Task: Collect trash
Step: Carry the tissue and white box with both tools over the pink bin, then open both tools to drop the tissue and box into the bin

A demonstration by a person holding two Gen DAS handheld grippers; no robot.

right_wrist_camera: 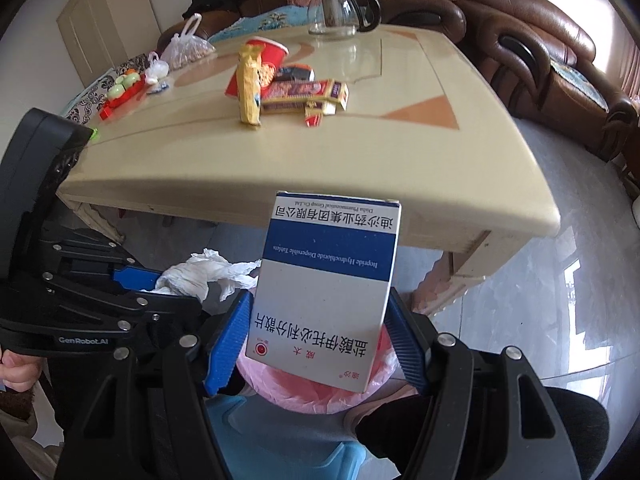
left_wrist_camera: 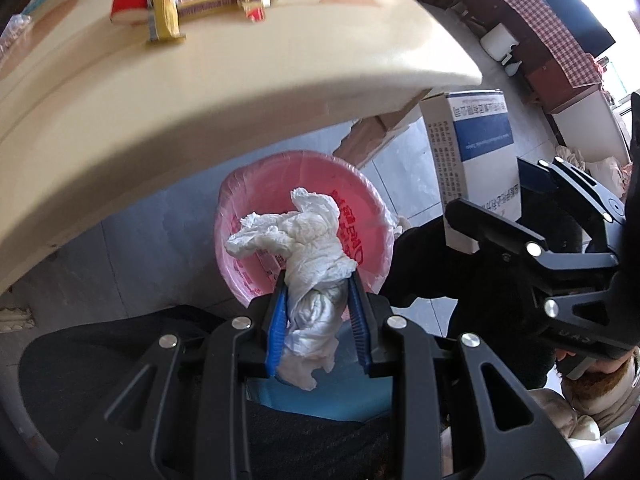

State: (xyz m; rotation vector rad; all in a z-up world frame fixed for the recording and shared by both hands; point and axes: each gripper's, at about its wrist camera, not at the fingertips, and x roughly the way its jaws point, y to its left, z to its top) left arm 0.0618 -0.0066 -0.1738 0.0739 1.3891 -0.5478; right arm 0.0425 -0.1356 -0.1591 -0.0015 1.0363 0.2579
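Note:
My left gripper (left_wrist_camera: 318,292) is shut on a crumpled white tissue (left_wrist_camera: 308,240) and holds it over a bin lined with a pink bag (left_wrist_camera: 248,200) on the floor. My right gripper (right_wrist_camera: 320,320) is shut on a white and blue medicine box (right_wrist_camera: 328,280), held above the same pink bin (right_wrist_camera: 376,376). The tissue also shows in the right wrist view (right_wrist_camera: 200,272), left of the box. The box shows at the right in the left wrist view (left_wrist_camera: 472,148).
A cream table (right_wrist_camera: 400,160) stands beyond the bin with a red paper cup (right_wrist_camera: 272,54), a yellow wrapper (right_wrist_camera: 250,88), snack packets (right_wrist_camera: 304,96), a glass pot (right_wrist_camera: 340,10) and plastic bags (right_wrist_camera: 184,50). A brown sofa (right_wrist_camera: 540,40) lies behind.

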